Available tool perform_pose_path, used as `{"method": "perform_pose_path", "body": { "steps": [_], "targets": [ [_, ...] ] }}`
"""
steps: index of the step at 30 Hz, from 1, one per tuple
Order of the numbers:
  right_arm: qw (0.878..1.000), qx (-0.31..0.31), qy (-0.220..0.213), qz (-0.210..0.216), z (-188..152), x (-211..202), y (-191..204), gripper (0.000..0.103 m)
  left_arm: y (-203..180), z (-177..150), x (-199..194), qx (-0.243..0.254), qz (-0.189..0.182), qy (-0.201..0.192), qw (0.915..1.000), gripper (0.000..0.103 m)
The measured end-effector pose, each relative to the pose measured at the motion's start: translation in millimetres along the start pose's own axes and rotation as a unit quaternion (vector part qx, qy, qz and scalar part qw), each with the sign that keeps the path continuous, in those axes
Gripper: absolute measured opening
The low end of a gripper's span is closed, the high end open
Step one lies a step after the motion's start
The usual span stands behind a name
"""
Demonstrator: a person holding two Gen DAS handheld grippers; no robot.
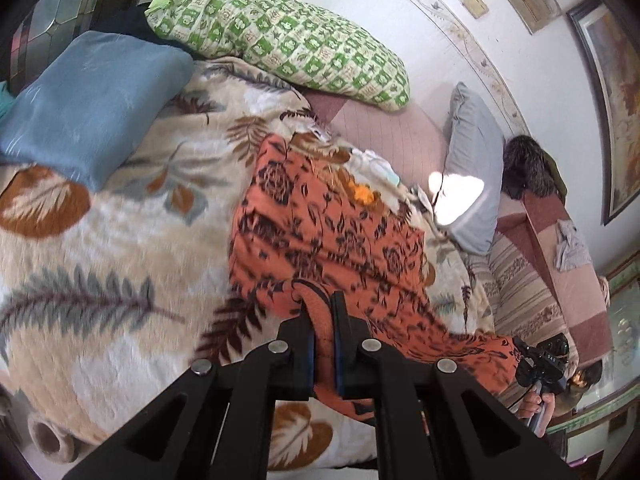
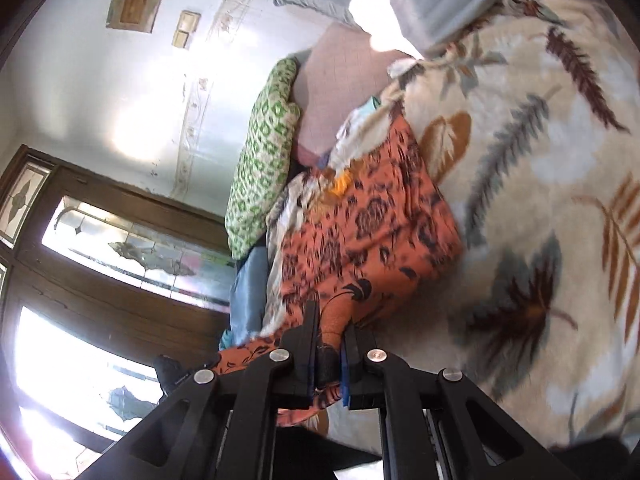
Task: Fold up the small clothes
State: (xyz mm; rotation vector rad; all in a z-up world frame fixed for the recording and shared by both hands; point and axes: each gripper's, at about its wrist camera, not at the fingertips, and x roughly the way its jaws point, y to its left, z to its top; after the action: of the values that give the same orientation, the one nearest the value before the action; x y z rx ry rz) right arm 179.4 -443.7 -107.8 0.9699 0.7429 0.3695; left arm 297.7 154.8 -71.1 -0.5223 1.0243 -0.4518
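We see an orange garment with a dark floral print (image 1: 320, 236) lying across a cream leaf-patterned blanket (image 1: 120, 240) on the bed, its near edge raised off the blanket. Our left gripper (image 1: 323, 312) has its jaws clamped tight on a bunched fold of that edge, at 6 o'clock in the left wrist view. Our right gripper (image 2: 332, 332) is likewise pinched closed on another fold of the same orange cloth (image 2: 360, 224), also at 6 o'clock in its own view. From the left, the right gripper shows at 4 o'clock with a hand (image 1: 538, 404) on its handle. Beyond the garment, a blue pillow (image 1: 88, 100) sits at 10 o'clock, a green checked pillow (image 1: 288, 44) at 12, and a grey pillow (image 1: 476, 152) at 2.
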Motion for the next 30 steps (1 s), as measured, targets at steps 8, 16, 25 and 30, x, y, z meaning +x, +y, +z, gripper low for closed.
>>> {"method": "perform_pose_path", "body": {
  "steps": [8, 16, 25, 30],
  "targets": [
    [0.999, 0.013, -0.016, -0.025, 124.2, 77.9, 0.4, 0.008, 10.6, 115.2, 88.5, -0.027, 0.034, 0.021, 0.9989, 0.007],
    [0.993, 0.081, -0.018, -0.083, 233.6, 208.1, -70.9, 0.008, 39.7, 198.5, 243.1, -0.05, 0.102, 0.069, 0.9911, 0.007],
    [0.982, 0.186, -0.014, -0.023, 242.9, 253.1, -168.1, 0.013, 89.9, 191.9, 267.6, -0.154, 0.04, 0.056, 0.9857, 0.014],
    [0.988, 0.12, -0.082, -0.046, 232.3, 203.8, -128.3, 0.04, 61.6, 177.8, 192.1, -0.128, 0.069, -0.075, 0.9864, 0.053]
  ]
}}
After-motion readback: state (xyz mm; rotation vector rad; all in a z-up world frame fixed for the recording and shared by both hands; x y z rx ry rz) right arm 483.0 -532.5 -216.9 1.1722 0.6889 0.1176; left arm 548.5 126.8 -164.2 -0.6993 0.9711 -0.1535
